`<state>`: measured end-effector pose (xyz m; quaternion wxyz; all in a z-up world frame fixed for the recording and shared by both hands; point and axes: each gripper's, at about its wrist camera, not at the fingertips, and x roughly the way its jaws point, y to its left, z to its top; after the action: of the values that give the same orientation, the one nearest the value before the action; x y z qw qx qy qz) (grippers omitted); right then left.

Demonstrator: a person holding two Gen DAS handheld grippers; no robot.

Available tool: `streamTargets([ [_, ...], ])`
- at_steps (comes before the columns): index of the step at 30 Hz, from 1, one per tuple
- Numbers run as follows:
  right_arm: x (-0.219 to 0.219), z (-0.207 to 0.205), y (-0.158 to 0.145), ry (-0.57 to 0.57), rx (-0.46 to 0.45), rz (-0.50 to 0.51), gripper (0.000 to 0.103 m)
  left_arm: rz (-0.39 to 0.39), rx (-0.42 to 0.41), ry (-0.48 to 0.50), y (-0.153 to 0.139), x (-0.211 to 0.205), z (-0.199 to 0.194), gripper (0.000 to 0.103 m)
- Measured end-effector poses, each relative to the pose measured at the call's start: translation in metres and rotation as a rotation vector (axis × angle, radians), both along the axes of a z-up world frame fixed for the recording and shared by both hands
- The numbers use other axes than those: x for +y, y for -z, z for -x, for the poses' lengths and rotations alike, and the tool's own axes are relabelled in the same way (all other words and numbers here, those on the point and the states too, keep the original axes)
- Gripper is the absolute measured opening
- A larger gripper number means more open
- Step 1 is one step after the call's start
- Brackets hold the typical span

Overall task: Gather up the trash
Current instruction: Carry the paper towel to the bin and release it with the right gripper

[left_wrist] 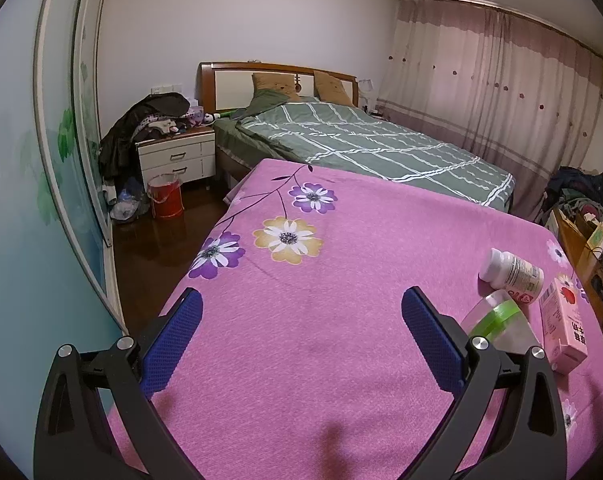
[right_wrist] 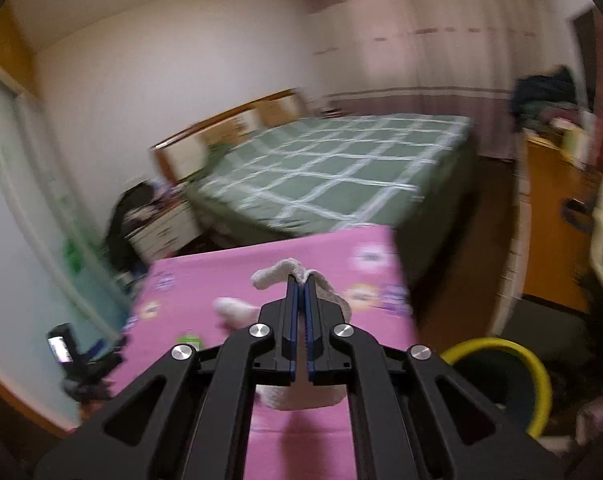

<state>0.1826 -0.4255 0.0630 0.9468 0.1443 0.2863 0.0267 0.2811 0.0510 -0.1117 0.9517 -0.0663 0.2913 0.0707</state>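
My right tongs (right_wrist: 300,280) are pinched nearly closed on a white rag (right_wrist: 279,272), held above the pink cloth (right_wrist: 221,280); the yellow-rimmed bin (right_wrist: 541,376) sits just right of the cloth. My left tongs (left_wrist: 301,308) gape wide, empty. The thin pinch may slip mid-swing, I think, dropping the rag short of the bin. Bottle (left_wrist: 511,272), carton (left_wrist: 563,324) and clear cup (left_wrist: 497,320) wait at the cloth's right edge

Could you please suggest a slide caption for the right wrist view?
Right tool shut on a white tissue above the pink tablecloth, beside a yellow-rimmed bin.
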Motion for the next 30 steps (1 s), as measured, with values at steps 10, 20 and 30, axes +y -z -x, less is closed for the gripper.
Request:
streamTargets([
  [10, -0.104, 0.018, 0.084, 0.262, 0.185, -0.038, 0.005, -0.025, 0.009, 0.010, 0.000, -0.008, -0.002, 0.098],
  [20, -0.107, 0.011, 0.134, 0.355, 0.219, -0.026, 0.020, -0.043, 0.023, 0.028, 0.000, -0.020, -0.003, 0.098],
  [30, -0.036, -0.015, 0.160, 0.337, 0.077, 0.132, 0.021, 0.037, 0.106, 0.161, 0.002, -0.075, -0.008, 0.098],
])
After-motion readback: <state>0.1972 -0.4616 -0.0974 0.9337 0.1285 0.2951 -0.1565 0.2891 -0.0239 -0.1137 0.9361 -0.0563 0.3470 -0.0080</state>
